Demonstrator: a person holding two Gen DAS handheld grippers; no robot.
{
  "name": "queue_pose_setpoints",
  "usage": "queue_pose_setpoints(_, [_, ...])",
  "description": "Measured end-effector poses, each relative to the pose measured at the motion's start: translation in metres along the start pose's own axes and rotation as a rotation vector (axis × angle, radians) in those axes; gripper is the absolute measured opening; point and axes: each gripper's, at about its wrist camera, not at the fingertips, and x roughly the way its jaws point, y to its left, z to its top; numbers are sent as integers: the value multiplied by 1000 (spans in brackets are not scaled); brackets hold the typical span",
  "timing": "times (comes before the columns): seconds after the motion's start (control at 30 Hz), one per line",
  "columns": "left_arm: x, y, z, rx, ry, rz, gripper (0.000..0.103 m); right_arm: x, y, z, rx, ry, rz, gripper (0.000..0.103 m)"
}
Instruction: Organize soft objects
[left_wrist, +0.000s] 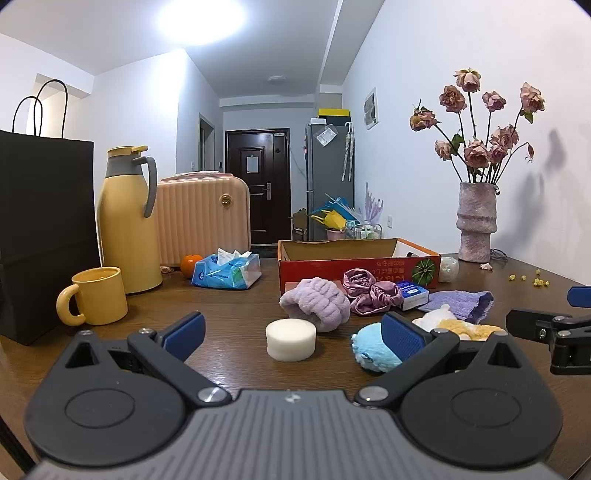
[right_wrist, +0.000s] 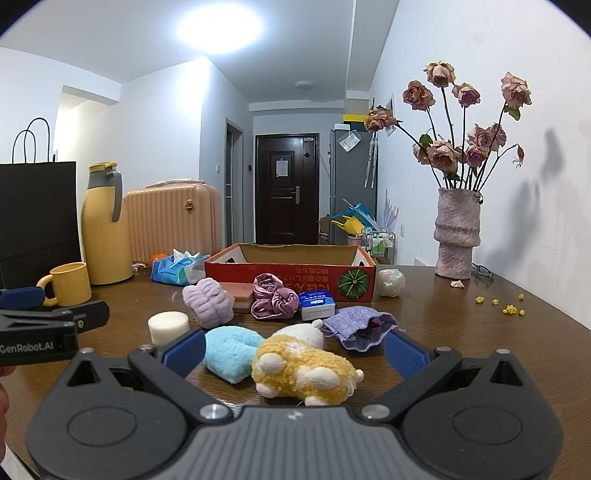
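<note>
As both lie unsorted on the counter (right_wrist: 443, 314):
Yellow plush (right_wrist: 303, 365): dead ahead of right tool (right_wrist: 295, 352), spread, empty.
White sponge (left_wrist: 291, 339): ahead of left tool (left_wrist: 293, 332), spread, empty.

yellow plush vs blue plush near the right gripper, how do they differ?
The curly yellow-and-white plush toy is larger and lumpy, with white paws and a white head end; the smooth light-blue fleece plush is flatter and one colour. The yellow one lies nearer the camera. Both rest touching on the brown wooden table, ungripped.

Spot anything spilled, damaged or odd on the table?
Yes: small yellow bits are scattered on the table right of the vase, and a fallen petal lies at its base. The roses look dried and drooping.
</note>
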Motion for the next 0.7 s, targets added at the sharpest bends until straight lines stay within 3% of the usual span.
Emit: queue_pose_setpoints(0.7, [0, 1, 0, -4, -1, -1, 103, 0, 2, -1, -1, 0, 0, 103])
